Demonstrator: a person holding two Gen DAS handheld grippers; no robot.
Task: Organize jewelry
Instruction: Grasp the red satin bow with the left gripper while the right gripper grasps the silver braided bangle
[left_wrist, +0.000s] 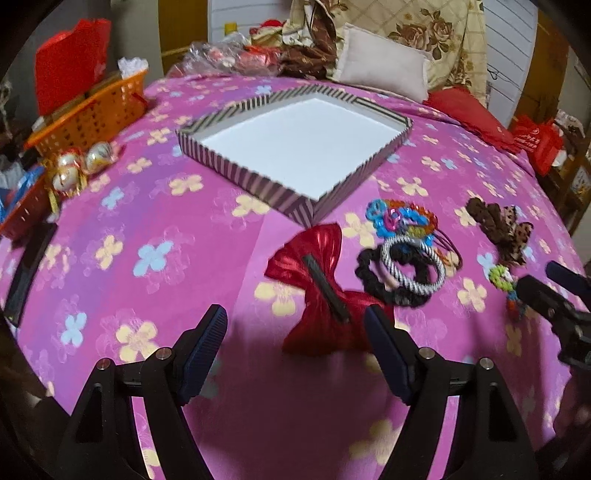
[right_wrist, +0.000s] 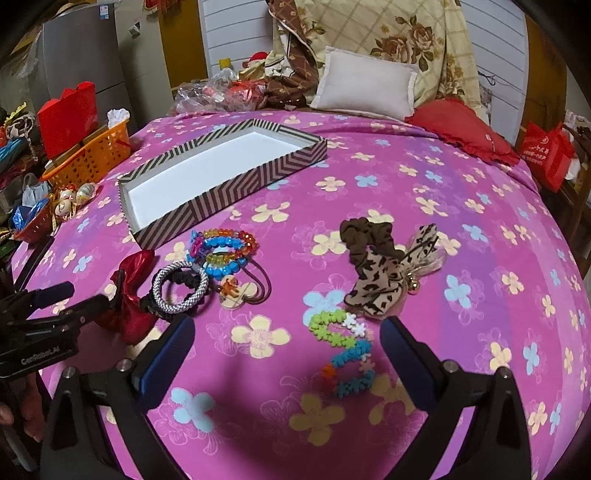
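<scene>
Hovering over the bedspread, L gripper (left_wrist: 295, 332) has jaws spread wide, nothing between them. Landmark = striped tray (left_wrist: 240, 173): cardboard, shallow, white bare floor, likely the sorting target, so nothing sorted yet. Left wrist view: red bow clip (left_wrist: 321, 288), shiny pleated fabric w/ dark metal bar, lies just near-side of tray's closest corner, between the jaws' line, so prob the next pick. Right of tray corner: bead bracelets (left_wrist: 400, 219), bright plastic; black scrunchie (left_wrist: 391, 291) w/ striped cord ring (left_wrist: 412, 264) overlapping it.

Right wrist view: R gripper (right_wrist: 288, 347) also spread apart, empty. Flower-bead bracelet (right_wrist: 347, 354), green/blue/orange plastic, curled in an S, sits between the jaws, well near-side and right of tray; judged lined up for grab. Leopard scrunchie (right_wrist: 376, 280), soft gathered cloth, touching a brown scrunchie (right_wrist: 365, 229), farther right of tray. Items loose on pink floral sheet (right_wrist: 480, 258), a soft surface, so pinches may snag cloth.
</scene>
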